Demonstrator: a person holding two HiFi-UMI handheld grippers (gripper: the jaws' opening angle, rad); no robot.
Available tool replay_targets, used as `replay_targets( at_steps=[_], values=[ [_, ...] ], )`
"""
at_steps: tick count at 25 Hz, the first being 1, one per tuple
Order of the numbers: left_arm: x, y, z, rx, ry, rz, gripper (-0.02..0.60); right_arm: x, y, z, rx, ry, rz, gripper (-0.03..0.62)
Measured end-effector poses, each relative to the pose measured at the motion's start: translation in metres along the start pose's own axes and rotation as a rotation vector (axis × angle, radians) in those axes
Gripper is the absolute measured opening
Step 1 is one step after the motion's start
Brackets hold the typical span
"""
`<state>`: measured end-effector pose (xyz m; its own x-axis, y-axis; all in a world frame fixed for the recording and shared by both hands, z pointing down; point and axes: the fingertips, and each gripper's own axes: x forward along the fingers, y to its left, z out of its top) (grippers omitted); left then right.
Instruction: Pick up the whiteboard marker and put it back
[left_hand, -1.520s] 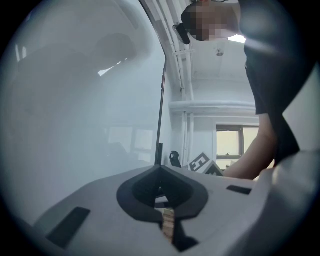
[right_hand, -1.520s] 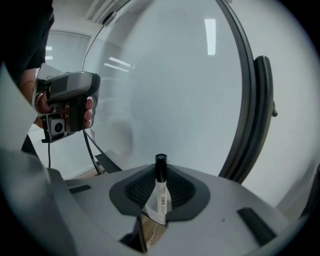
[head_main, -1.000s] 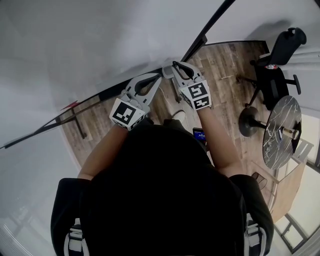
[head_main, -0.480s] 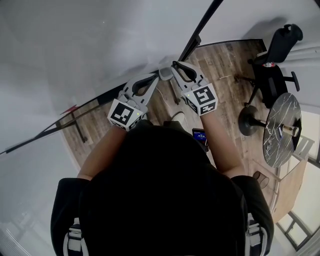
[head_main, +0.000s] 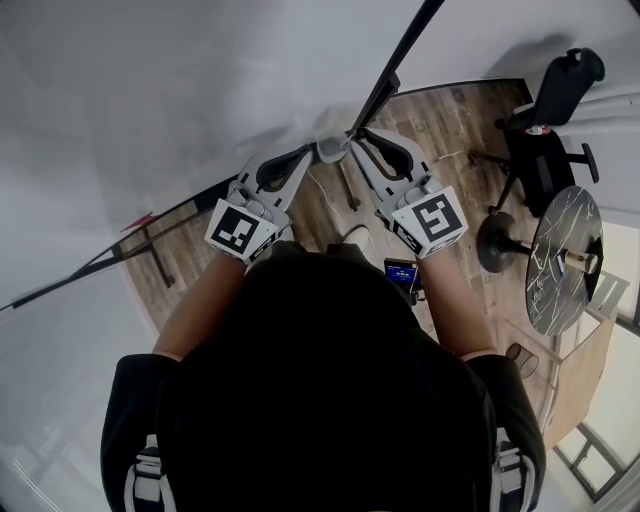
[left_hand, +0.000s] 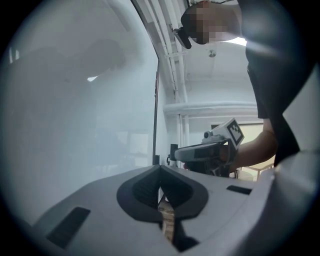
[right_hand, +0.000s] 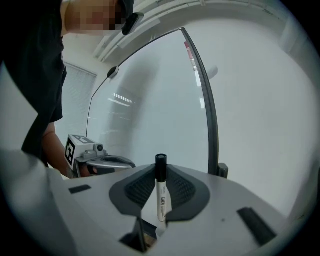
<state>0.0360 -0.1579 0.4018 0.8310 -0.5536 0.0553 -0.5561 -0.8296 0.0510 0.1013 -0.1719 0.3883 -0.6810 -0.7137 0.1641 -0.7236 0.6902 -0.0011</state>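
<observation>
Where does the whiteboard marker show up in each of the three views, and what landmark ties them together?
Head view: not made out; the right tongs holding it are at upper centre.
Left gripper view: too small to tell; the right tongs show at centre right.
Right gripper view: marker upright at lower centre, clamped in the tongs, black cap up.
Shared landmark: the whiteboard's dark frame bar, in all three.

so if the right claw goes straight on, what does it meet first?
Probably the board, just left of its black frame; depth is unclear. The right claw holds the marker.
</observation>
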Motion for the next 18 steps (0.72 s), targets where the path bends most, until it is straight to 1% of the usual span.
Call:
replay_targets(
  at_steps=[3, 6, 8, 11, 18],
  values=[
    [0.0, -0.001, 0.008, 0.002, -0.005, -0.007, 0.003, -0.008, 0.005, 0.013, -0.01, -0.018, 0.006, 0.064],
    [0.0, -0.007, 0.015, 0.021, 0.004, -0.023, 0.003, -0.018, 0.007, 0.023, -0.006, -0.028, 0.011, 0.064],
    [0.001, -0.01, 0.019, 0.043, 0.015, -0.035, 0.003, -0.023, 0.007, 0.025, -0.003, -0.024, 0.015, 0.064],
    [0.001, -0.015, 0.03, 0.069, 0.005, -0.046, 0.003, -0.031, 0.007, 0.024, 0.004, -0.014, 0.016, 0.064],
    [0.006, -0.02, 0.037, 0.064, 0.008, -0.061, 0.003, -0.045, 0.008, 0.028, 0.021, -0.02, 0.008, 0.063]
  ],
)
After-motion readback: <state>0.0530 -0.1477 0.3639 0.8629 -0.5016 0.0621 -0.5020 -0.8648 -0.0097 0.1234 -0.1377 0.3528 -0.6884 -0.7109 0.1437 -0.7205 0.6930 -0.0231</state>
